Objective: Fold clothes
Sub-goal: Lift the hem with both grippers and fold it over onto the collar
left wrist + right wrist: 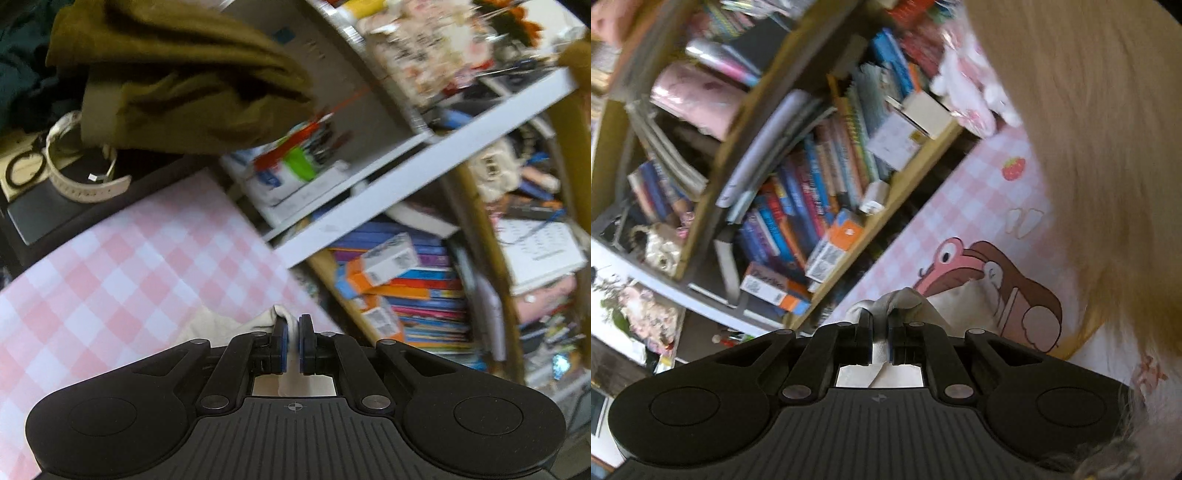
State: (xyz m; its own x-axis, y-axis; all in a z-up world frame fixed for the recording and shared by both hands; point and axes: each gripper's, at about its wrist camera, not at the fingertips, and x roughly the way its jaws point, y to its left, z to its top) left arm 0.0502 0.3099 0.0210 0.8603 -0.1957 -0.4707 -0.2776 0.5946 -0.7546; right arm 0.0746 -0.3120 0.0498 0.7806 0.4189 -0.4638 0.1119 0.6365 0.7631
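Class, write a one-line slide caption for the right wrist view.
Right gripper pinches a fold of pale cloth above a pink checked cartoon mat, bookshelf behind.

A lived-in room in a home, most likely a bedroom or study. A wooden bookshelf [820, 173] is crammed with colourful books [798, 206], small boxes and a pink plush toy [964, 92]. A pink-and-white checked cloth [122, 266] printed with a strawberry [1014, 168] and cartoon figures covers the surface. Olive-brown clothes [177, 74] lie heaped at its edge beside a white watch strap [79, 184], and white shelves [424, 155] hold pens and clutter.
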